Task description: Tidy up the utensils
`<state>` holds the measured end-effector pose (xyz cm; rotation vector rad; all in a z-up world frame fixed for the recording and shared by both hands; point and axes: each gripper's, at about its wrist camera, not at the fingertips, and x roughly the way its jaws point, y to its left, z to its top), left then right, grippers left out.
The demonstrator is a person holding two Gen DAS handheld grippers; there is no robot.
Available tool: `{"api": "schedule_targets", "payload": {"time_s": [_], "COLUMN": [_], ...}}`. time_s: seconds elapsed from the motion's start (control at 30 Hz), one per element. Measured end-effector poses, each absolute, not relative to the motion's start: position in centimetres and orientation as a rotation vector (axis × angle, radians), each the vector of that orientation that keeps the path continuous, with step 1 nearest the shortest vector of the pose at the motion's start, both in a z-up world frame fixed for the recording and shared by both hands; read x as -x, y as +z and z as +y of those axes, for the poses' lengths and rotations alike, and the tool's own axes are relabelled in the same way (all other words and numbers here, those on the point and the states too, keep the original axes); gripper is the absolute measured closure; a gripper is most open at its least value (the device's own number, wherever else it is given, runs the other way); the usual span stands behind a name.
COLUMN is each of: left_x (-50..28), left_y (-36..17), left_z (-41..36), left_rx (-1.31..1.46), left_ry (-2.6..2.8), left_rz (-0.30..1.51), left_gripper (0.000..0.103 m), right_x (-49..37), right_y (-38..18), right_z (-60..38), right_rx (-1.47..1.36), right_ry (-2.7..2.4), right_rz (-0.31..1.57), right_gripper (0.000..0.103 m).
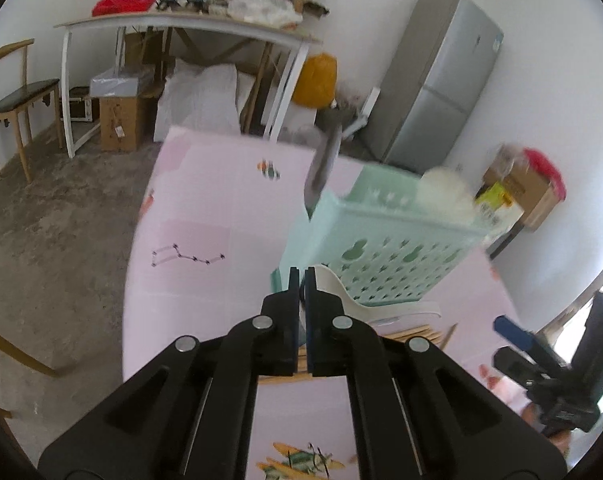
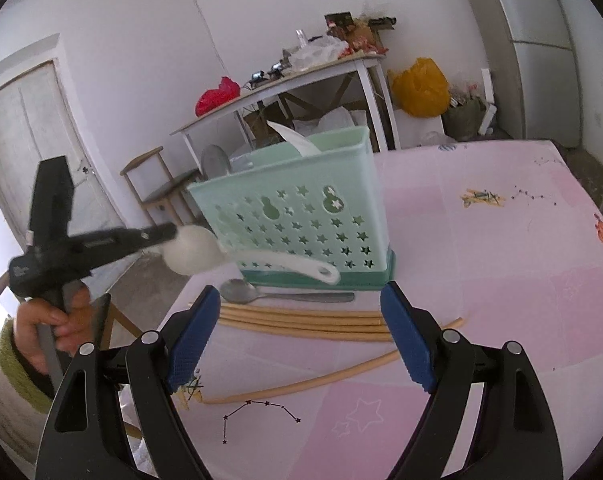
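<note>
A mint-green caddy [image 2: 301, 216] with star and gourd cut-outs stands upright on the pink tablecloth [image 2: 501, 280]; a grey metal utensil [image 2: 215, 162] and a white one [image 2: 297, 140] stick up from it. The left gripper [image 2: 173, 236] has its fingers pressed together on the bowl of a white ladle [image 2: 193, 248], held in the air just in front of the caddy, its handle running right along the caddy's base. In the left wrist view the ladle's handle [image 1: 365, 300] curves away below the caddy [image 1: 381, 248], and the pinch point itself is hidden between the closed fingers. Whether the handle touches the caddy cannot be told. A metal spoon [image 2: 261, 295] lies on the cloth just in front of the caddy, with a bundle of chopsticks [image 2: 301, 320] beside it and 1 more chopstick [image 2: 321, 380] lying apart, nearer the camera. The right gripper [image 2: 301, 336] has its blue-padded fingers spread wide and holds nothing, hovering above the chopsticks. Motion blur smears the caddy's rim and the utensil [image 1: 321, 168] above it in the left wrist view. The person's left hand [image 2: 49, 320] grips the left tool's handle.
</note>
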<state>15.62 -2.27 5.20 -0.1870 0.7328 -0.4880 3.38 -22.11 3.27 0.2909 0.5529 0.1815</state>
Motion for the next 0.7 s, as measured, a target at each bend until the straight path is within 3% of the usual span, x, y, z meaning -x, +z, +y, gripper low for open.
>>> {"api": "schedule_targets", "payload": {"time_s": [0.3,0.7], "left_x": [-11.3,-10.5], "left_y": [9.1,7.6], "left_z": [7.0,14.6], "left_rx": [0.318,0.443], "left_ry": [-0.359,-0.229], "left_rz": [0.591,0.512], "left_gripper": [0.102,0.102], "right_x": [-5.0,-12.6], "right_y": [4.9,2.1], "right_z": [-18.2,-8.6], "right_rx": [-0.182,0.069], "right_ry": [0.274,0.322], "right_rz": [0.539,0.715], "right_gripper": [0.028,0.061]}}
